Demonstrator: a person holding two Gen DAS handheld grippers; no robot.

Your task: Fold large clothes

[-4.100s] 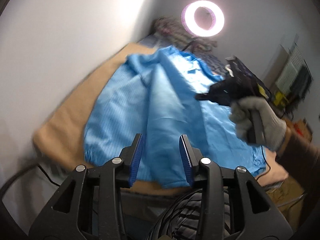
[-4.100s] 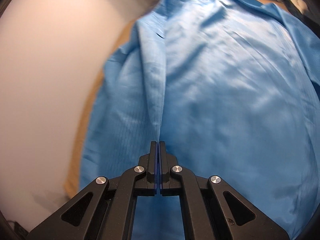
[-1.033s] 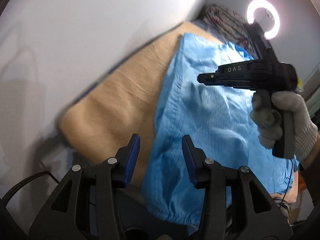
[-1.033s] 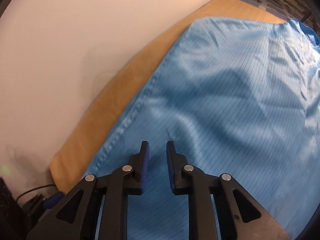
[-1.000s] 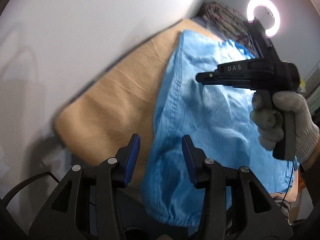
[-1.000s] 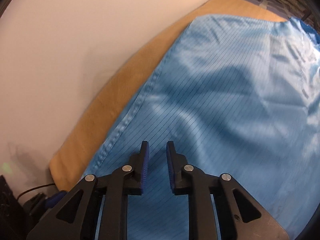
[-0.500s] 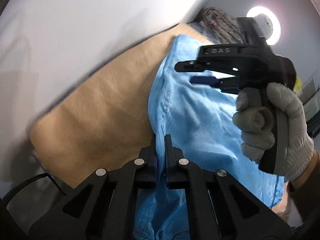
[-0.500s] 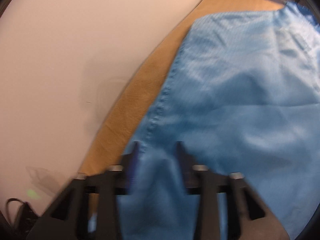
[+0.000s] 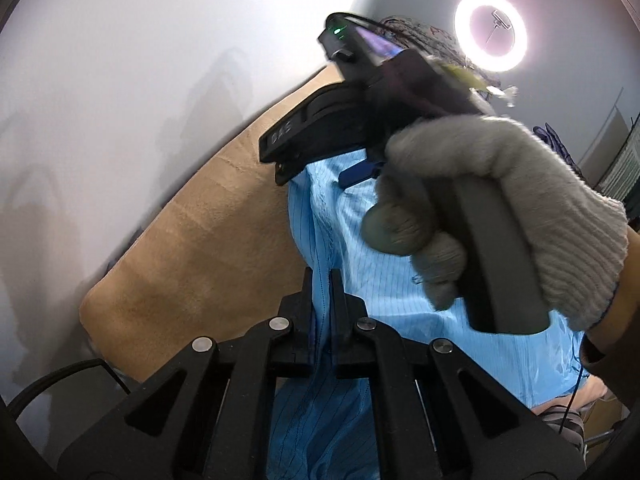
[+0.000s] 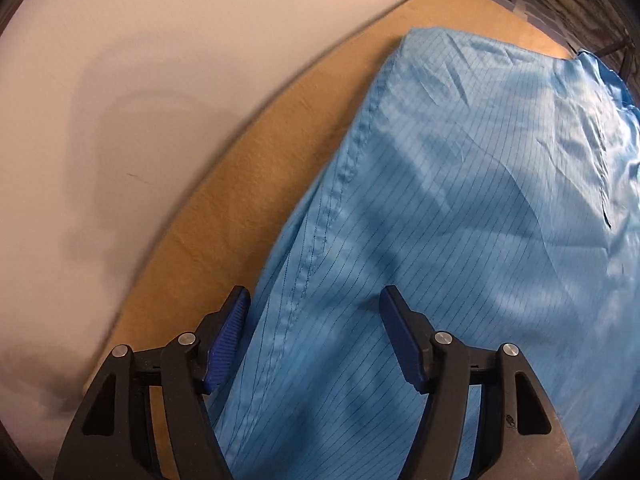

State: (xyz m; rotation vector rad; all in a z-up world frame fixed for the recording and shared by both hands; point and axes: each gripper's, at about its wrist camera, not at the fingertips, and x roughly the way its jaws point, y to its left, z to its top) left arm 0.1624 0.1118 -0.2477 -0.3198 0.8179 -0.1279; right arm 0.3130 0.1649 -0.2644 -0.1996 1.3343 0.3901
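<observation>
The garment, a light blue fabric with thin dark pinstripes, lies spread on a tan pad that runs along a white wall. Its long stitched edge faces the wall side, with a strip of bare pad showing between the edge and the wall.

The left tongs are closed down to a narrow slit with a fold of the garment's edge pinched between the blue pads; the cloth runs up out of the grip and also hangs down below it, over the near end of the pad.

The right tongs stand wide apart, holding nothing. In the right wrist view the fingers straddle the garment's seamed edge near the pad's rim, the left one over the tan pad just beside the cloth, the right one over the blue fabric. Whether the tips touch the cloth cannot be told. In the left wrist view the same tool appears ahead and above, gripped by a hand in a grey knit glove, its black body poised over the garment's upper part.

Beyond the far end of the pad a patterned cloth is heaped, and a ring light glows on the far wall.
</observation>
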